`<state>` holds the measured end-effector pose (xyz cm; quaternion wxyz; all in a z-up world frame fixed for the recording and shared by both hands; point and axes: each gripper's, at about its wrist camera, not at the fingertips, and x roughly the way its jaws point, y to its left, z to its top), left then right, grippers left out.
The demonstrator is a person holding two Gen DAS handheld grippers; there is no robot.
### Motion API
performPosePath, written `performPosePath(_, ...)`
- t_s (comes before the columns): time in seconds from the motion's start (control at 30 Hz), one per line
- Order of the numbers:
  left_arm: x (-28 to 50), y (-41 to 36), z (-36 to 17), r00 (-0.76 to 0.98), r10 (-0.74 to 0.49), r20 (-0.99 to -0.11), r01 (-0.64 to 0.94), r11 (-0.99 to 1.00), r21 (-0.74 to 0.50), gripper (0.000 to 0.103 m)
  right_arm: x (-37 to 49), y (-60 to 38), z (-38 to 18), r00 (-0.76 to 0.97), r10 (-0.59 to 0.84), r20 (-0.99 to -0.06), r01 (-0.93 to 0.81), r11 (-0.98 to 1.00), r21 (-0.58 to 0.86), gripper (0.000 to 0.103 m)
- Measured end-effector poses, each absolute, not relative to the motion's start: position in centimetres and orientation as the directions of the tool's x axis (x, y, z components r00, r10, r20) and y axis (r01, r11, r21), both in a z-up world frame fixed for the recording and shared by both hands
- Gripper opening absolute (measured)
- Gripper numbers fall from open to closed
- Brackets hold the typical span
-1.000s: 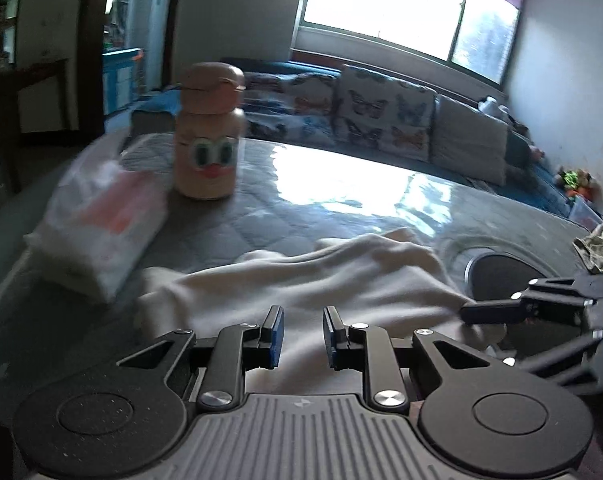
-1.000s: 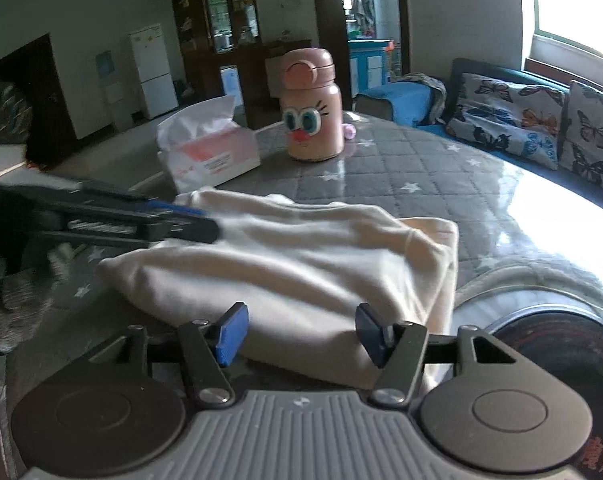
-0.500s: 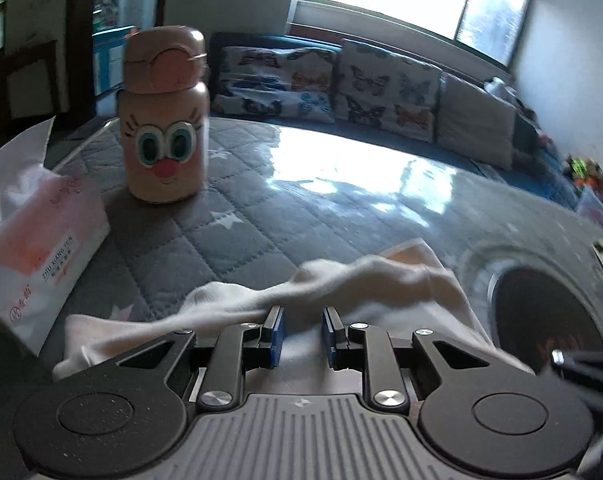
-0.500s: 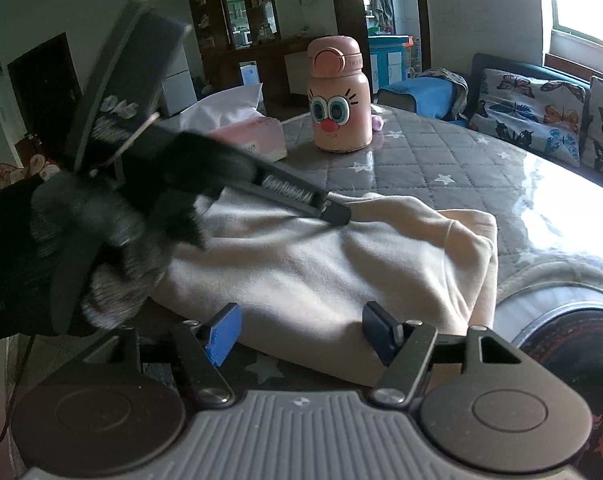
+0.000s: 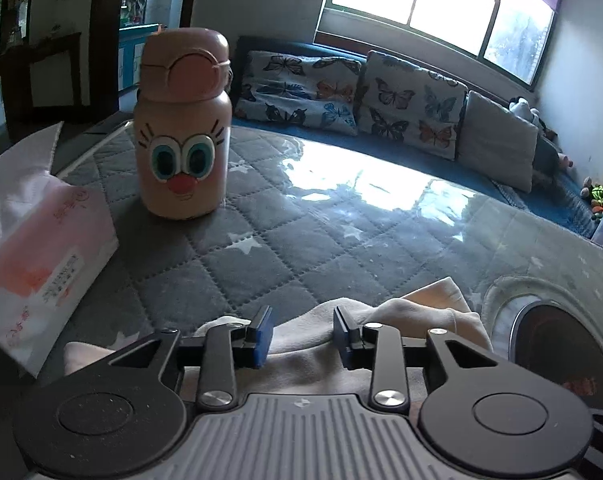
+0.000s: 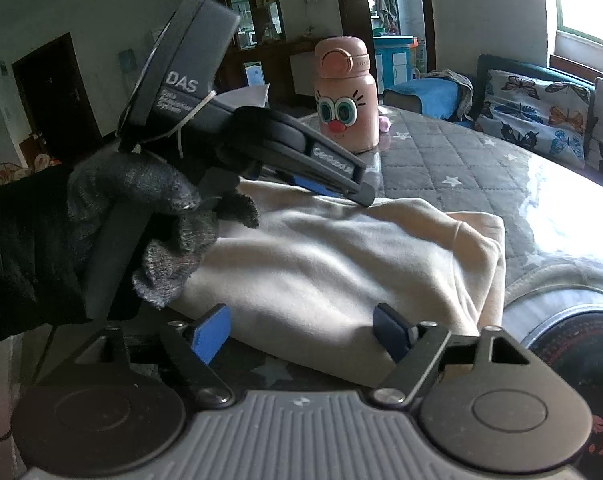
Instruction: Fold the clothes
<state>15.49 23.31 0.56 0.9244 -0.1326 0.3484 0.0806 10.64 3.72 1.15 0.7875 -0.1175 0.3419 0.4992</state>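
Observation:
A cream folded garment (image 6: 341, 264) lies on the grey quilted table cover (image 5: 301, 240). In the left wrist view its far edge (image 5: 421, 312) bunches up just past my left gripper (image 5: 301, 336), whose jaws stand open over the cloth, nothing held. In the right wrist view my right gripper (image 6: 301, 330) is open at the garment's near edge, empty. The left gripper (image 6: 357, 190) also shows there, held in a gloved hand (image 6: 153, 208), its tips resting on the garment's far edge.
A pink bottle with a cartoon face (image 5: 183, 128) stands on the table beyond the garment. A tissue pack (image 5: 33, 256) lies at the left. A round dark inset (image 5: 557, 344) sits at the right. A sofa with butterfly cushions (image 5: 381, 100) lies behind.
My left gripper moved forward over the garment to its far edge and its jaws opened from nearly shut. The right gripper stayed open at the near edge.

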Motion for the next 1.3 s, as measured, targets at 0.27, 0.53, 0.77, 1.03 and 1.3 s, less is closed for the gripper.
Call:
performPosePath(0.27, 11.0, 22.8, 2.8, 0.790, 0.117, -0.602, -0.251, 0.957, -0.143, 0.089, 10.1, 2.9, 1.5, 0.293, 0.698, -0.653, -0.860, 0.491, 0.140, 0.095)
performPosePath(0.53, 5.4, 21.4, 3.7, 0.826, 0.144, -0.545, -0.258, 0.956, -0.139, 0.103, 8.9, 1.5, 1.6, 0.338, 0.668, -0.663, -0.836, 0.536, 0.113, 0.103)
performPosePath(0.77, 0.8, 20.4, 4.2, 0.847, 0.155, -0.508, -0.269, 0.950, -0.159, 0.103, 7.4, -0.2, 1.6, 0.376, 0.646, -0.664, -0.808, 0.580, 0.107, 0.103)
performPosePath(1.03, -3.0, 18.7, 3.3, 0.826, 0.196, -0.529, -0.329, 0.929, -0.169, 0.103, 6.1, -1.3, 1.4, 0.405, 0.631, -0.662, -0.780, 0.616, 0.110, 0.103)
performPosePath(1.3, -4.3, 17.1, 1.5, 0.767, 0.223, -0.602, -0.368, 0.921, -0.128, 0.103, 5.3, -1.6, 1.3, 0.429, 0.604, -0.672, -0.759, 0.644, 0.094, 0.103)
